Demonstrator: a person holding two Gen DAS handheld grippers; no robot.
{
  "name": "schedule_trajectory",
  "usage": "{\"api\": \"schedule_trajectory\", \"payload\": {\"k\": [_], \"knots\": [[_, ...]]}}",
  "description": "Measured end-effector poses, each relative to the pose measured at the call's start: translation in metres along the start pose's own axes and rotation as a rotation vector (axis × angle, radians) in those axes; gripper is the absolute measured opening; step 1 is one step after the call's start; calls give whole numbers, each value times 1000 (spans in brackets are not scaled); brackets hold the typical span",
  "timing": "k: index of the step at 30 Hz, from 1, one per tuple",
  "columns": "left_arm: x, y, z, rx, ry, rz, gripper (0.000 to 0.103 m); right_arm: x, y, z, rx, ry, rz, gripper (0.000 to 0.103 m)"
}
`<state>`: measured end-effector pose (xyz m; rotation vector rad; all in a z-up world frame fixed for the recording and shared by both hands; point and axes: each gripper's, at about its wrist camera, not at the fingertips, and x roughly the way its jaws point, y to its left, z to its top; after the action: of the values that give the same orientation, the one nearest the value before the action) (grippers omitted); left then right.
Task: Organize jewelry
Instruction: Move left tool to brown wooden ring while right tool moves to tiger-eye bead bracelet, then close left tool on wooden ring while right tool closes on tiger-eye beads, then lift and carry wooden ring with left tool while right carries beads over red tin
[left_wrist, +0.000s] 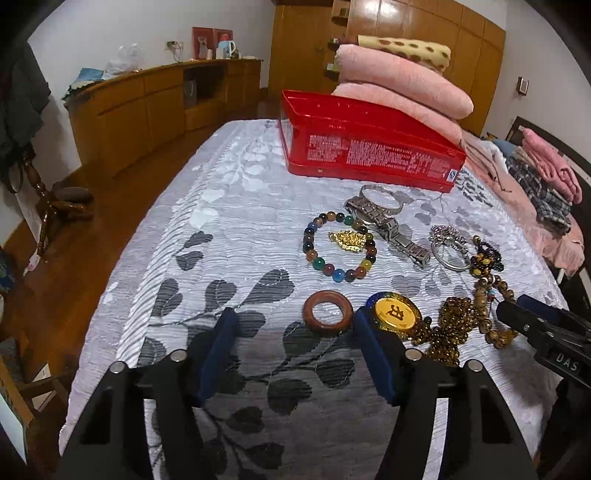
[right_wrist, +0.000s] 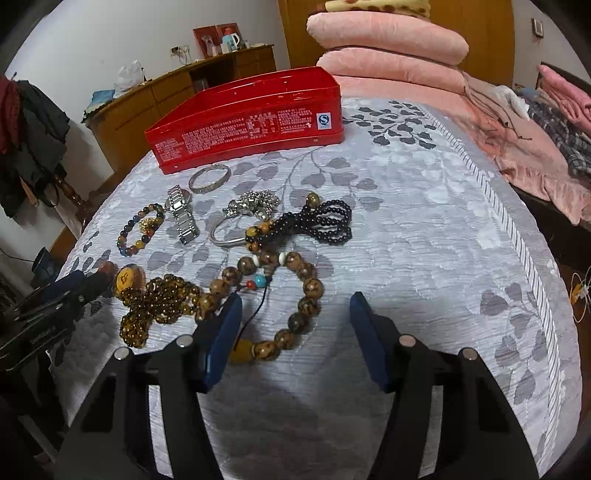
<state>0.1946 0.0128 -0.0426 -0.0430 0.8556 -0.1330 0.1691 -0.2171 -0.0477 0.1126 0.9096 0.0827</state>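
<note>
left tool (left_wrist: 295, 330): released, hides medallion's (left_wrist: 397, 315) edge | right tool (right_wrist: 295, 317): released, covers wooden bracelet (right_wrist: 295, 291) partly

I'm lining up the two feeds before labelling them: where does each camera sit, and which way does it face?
Left wrist view: on the left gripper, looking down its open fingers across the bed toward the red tin; its pads flank the wooden ring, and the right gripper shows at the right edge.
Right wrist view: on the right gripper, open over the big wooden bead bracelet; the left gripper shows at the left edge.
Shared: red tin, watch, colourful bead bracelet, gold pendant.
</note>
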Motion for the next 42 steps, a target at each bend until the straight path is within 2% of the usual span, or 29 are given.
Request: {"api": "schedule_trajectory", "payload": {"k": [2,5,7,9,11,12,19,23,28,33,38,42], "knots": [[3,-2,2,10,7,2,61,2,1,2,-6,0,-10,56],[6,-7,4,33,11,2,49,4,1,3,-12,-2,-29,46],[7,-11,4,54,10,-6,38,5,0,5,-15,-5,-47,33],[8,-14,4,70,6,-1,32,6,-2,5,-12,-8,-57,22],[7,-15,3,74,2,1,30,6,-5,5,-3,-7,-41,12],[7,-14,3,69,1,-5,29,5,-5,5,-1,-7,-35,11],[-2,-11,-1,50,-17,-19,29,-6,-5,-2,-8,-4,-5,10],[-7,-14,-6,52,-17,-30,29,-7,-5,-6,-9,27,-3,11],[-5,-17,-9,49,-17,-20,29,-4,1,-6,-40,28,-22,16],[-5,-17,-8,38,-21,-19,29,-6,0,-6,-37,20,-23,10],[-17,-13,3,23,-59,-22,29,-21,-2,5,-40,-23,-6,10],[-26,-12,21,28,-101,-38,29,-40,1,27,-63,-77,28,10]]}}
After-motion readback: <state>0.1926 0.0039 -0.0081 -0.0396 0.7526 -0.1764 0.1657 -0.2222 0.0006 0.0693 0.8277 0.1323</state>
